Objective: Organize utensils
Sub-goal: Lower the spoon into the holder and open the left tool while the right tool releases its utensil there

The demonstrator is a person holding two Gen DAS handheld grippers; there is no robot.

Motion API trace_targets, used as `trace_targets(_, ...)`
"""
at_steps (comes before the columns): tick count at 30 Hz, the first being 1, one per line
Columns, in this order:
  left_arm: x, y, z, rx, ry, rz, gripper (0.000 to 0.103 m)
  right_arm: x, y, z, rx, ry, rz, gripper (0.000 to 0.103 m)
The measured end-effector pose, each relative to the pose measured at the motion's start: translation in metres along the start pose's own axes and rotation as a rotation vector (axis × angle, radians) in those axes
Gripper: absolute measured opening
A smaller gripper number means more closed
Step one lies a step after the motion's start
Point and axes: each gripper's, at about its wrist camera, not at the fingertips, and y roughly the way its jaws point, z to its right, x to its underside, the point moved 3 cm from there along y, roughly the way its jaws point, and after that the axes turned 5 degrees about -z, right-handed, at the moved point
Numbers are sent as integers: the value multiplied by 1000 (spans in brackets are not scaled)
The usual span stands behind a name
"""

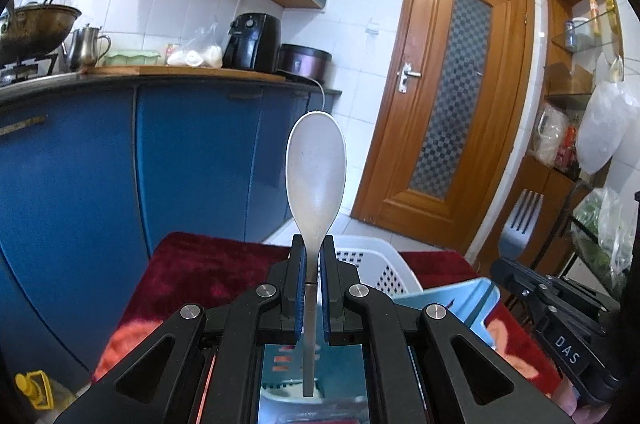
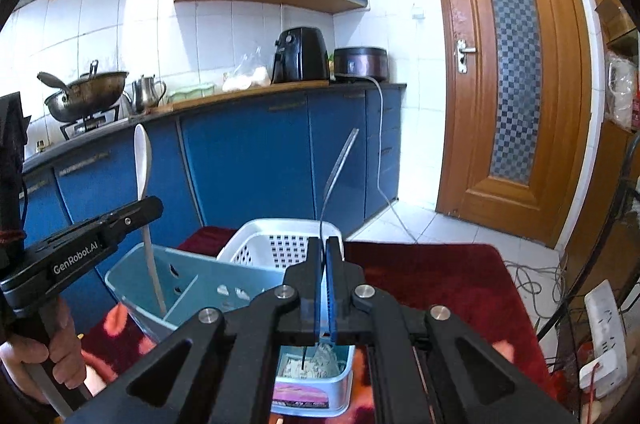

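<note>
The left gripper fingers pinch the spoon stem, bowl at 12 o'clock. The right gripper fingers pinch the fork, tines at 1 o'clock. The blue holder sits at 9 o'clock. Either thin handle could twist, slip and miss its slot. Readable: "GenRobot.AI", "DAS".

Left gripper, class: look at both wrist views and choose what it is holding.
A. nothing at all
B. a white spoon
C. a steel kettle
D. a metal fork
B: the left gripper is shut on the stem of a white spoon, bowl end up, while the fork is in the right gripper.
</note>
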Motion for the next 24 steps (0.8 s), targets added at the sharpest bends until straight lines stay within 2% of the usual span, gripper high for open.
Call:
trace_targets(10, 11, 6, 5, -3, 32, -48, 6, 11, 5, 2, -44, 48, -41, 6)
trace_targets(13, 11, 6, 6, -2, 39, -56, 9, 12, 4, 4, -59, 68, -47, 10)
trace_targets(16, 11, 5, 8, 1, 48, -67, 15, 11, 2, 7, -77, 89, -47, 18)
trace_targets(18, 12, 4, 10, 5, 51, -78, 27, 11, -1, 8, -89, 103, -45, 24)
trace_targets(20, 12, 2, 11, 7, 52, -78, 32, 11, -5, 8, -97, 114, -39, 26)
trace_targets(24, 11, -6, 14, 12, 71, -70, 36, 8, -14, 9, -104, 129, -26, 31)
